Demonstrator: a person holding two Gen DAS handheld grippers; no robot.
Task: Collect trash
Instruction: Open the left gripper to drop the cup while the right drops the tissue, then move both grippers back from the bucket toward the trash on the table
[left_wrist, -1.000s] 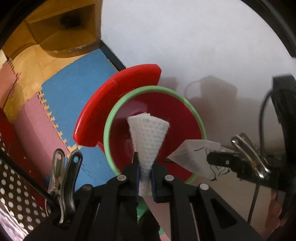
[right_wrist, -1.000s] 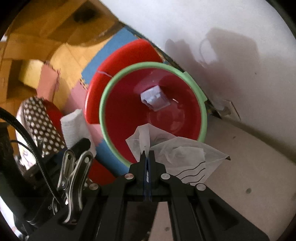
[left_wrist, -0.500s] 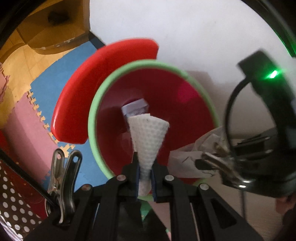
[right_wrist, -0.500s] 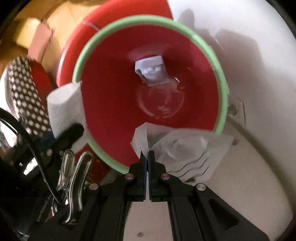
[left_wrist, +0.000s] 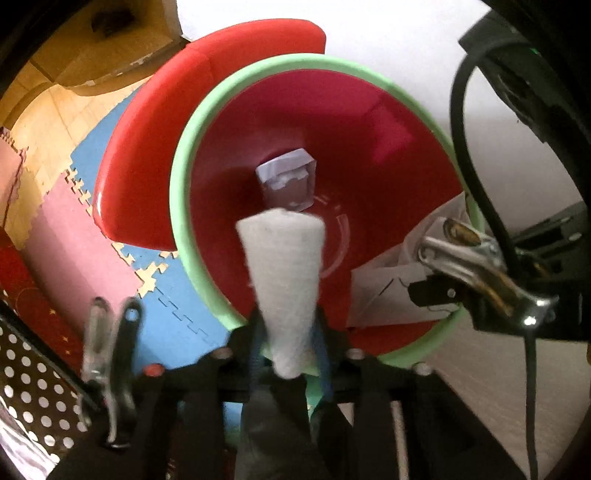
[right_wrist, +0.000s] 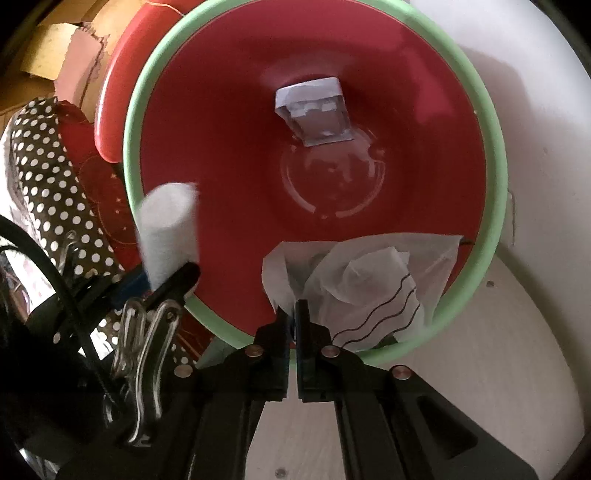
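Note:
A red bin with a green rim (left_wrist: 181, 206) (right_wrist: 133, 166) opens below both grippers; a small lilac box (left_wrist: 288, 181) (right_wrist: 314, 114) lies on its bottom. My left gripper (left_wrist: 288, 325) hangs over the bin's near side. Its jaws are opening, and a white foam-net sleeve (left_wrist: 284, 266) (right_wrist: 166, 229) stands loose between them with gaps on both sides. My right gripper (right_wrist: 293, 314) is shut on a crumpled clear wrapper with black wavy lines (right_wrist: 362, 280) (left_wrist: 384, 288), held just over the bin's near rim.
A red lid (left_wrist: 147, 147) (right_wrist: 110, 110) leans behind the bin on its left. Blue and pink puzzle mats (left_wrist: 74, 236) cover the floor on the left, beside a dotted brown cloth (right_wrist: 44, 177). A white wall (left_wrist: 388, 37) rises behind; a pale floor (right_wrist: 498, 369) lies at the right.
Both grippers have sunk toward the bin, which now fills the views. The left jaws have parted from the foam sleeve. The right gripper keeps its hold on the wrapper.

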